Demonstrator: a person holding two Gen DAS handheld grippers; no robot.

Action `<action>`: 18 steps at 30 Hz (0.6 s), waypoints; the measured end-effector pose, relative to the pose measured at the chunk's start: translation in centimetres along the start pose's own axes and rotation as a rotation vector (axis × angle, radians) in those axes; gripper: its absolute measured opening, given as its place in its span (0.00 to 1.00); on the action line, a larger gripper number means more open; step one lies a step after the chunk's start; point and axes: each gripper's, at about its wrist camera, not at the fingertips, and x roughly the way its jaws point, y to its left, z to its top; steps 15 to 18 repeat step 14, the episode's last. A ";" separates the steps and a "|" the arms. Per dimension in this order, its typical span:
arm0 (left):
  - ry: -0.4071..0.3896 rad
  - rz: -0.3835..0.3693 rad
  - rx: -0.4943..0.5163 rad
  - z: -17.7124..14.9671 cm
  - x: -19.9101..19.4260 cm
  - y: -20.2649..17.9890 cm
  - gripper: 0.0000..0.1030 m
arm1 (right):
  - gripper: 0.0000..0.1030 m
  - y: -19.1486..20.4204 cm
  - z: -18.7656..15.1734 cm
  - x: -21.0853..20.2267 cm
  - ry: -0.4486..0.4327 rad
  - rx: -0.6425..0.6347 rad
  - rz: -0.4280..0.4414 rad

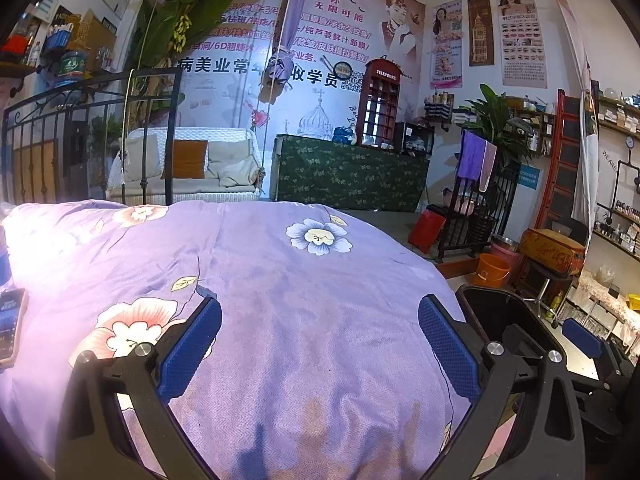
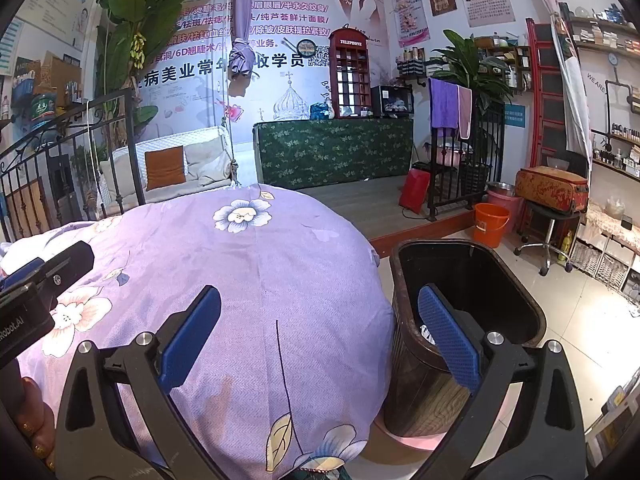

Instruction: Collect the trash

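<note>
A dark brown trash bin [image 2: 468, 280] stands on the floor at the right edge of the bed; its rim also shows in the left wrist view [image 1: 492, 300]. Something pale lies at its bottom. My left gripper [image 1: 320, 340] is open and empty above the purple floral bedspread [image 1: 280, 280]. My right gripper [image 2: 320, 340] is open and empty, its left finger over the bedspread [image 2: 240, 280] and its right finger [image 2: 448, 340] in front of the bin. The left gripper's body shows at the left of the right wrist view [image 2: 36, 292]. No loose trash shows on the bedspread.
A dark packet [image 1: 10, 324] lies at the bed's left edge. A black metal bed frame [image 1: 92, 128] stands behind. An orange bucket [image 2: 490, 224], a stool with a suitcase [image 2: 552, 192], shelves and a green-draped counter [image 2: 336, 152] fill the room beyond.
</note>
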 end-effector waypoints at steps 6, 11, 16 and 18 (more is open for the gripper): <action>0.001 -0.005 0.010 -0.2 -0.1 -0.1 0.94 | 0.95 -0.1 -0.1 0.0 0.001 0.001 0.001; 0.005 -0.004 0.004 -0.3 -0.2 -0.1 0.94 | 0.95 -0.1 -0.2 0.0 0.005 0.005 -0.001; 0.015 0.000 -0.003 -0.4 -0.1 0.0 0.94 | 0.95 -0.2 -0.1 0.1 0.006 0.006 -0.001; 0.015 0.000 -0.003 -0.4 -0.1 0.0 0.94 | 0.95 -0.2 -0.1 0.1 0.006 0.006 -0.001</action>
